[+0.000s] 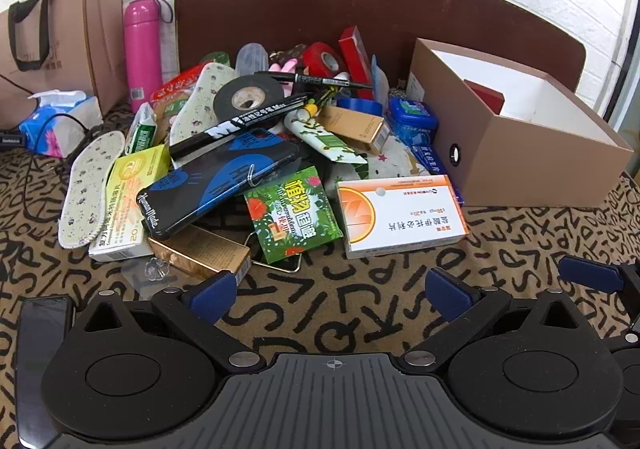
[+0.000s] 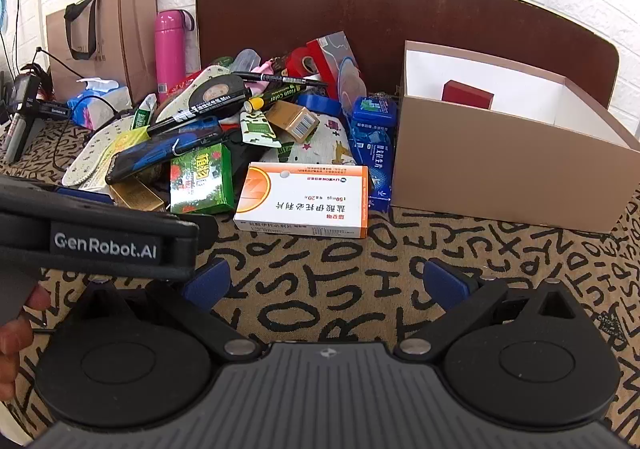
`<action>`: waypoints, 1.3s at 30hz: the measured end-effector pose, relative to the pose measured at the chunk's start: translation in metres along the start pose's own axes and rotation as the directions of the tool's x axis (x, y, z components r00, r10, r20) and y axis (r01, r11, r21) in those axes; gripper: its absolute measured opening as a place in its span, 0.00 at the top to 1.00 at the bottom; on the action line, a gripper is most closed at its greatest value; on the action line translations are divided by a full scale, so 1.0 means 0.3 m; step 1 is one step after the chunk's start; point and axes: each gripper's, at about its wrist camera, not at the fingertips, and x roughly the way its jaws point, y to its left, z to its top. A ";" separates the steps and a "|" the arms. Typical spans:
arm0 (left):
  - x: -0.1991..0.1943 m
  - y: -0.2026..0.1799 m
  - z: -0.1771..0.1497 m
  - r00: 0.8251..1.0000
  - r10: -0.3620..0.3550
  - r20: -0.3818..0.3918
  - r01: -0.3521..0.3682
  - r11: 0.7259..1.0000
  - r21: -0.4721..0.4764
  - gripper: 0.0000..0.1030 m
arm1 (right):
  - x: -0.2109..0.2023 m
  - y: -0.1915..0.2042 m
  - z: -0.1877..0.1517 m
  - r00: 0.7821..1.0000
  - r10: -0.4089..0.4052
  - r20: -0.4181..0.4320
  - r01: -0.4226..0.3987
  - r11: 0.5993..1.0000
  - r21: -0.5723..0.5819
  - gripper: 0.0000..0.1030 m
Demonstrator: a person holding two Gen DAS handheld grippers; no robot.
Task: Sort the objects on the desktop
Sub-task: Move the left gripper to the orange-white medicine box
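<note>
A: How did the two claws stand at that moment?

B: The left gripper point(image 1: 332, 291) had its jaws wide apart and held nothing. The right gripper point(image 2: 326, 281) was the same, spread and empty, low over the patterned cloth point(image 2: 320, 313).

A: And the things to be sorted?

B: The pile sat just ahead of both. The white-and-orange medicine box point(image 1: 400, 215) lay nearest, straight ahead of the left jaws and a little to their right. The green box point(image 1: 294, 215) was ahead, slightly left. The brown cardboard box point(image 2: 516, 153), holding one red box point(image 2: 468, 96), stood ahead and to the right of the right claw.

A: What could have gone wrong?

B: I'd judge the heap was the trouble. The black marker point(image 1: 236, 127) rested loose on the phone case point(image 1: 216, 185), which itself leaned on other things, so nudging either might have rolled or slid items off. The two claws were also close side by side; reaching together, they might have knocked each other.
</note>
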 end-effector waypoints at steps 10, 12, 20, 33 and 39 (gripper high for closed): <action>0.060 0.026 0.007 0.995 -0.100 -0.006 0.100 0.995 0.010 0.00 | 0.072 -0.015 -0.007 1.000 0.008 -0.006 -0.008 1.000 -0.016 0.01; 0.079 0.020 0.013 0.991 -0.131 -0.015 0.131 0.991 0.018 0.00 | 0.088 -0.024 -0.006 1.000 0.016 -0.001 -0.016 1.000 -0.019 0.01; 0.180 0.003 0.034 0.977 -0.202 -0.068 0.202 0.979 -0.005 0.06 | 0.151 -0.075 -0.007 1.000 0.023 0.008 -0.023 0.998 -0.055 0.02; 0.320 0.014 0.095 0.971 -0.213 -0.109 0.207 0.976 -0.062 0.15 | 0.254 -0.099 0.016 0.997 0.078 -0.007 -0.078 0.986 -0.146 0.12; 0.355 0.001 0.130 0.966 -0.229 -0.117 0.225 0.973 -0.049 0.20 | 0.313 -0.108 0.041 0.991 0.125 -0.037 -0.129 0.982 -0.138 0.17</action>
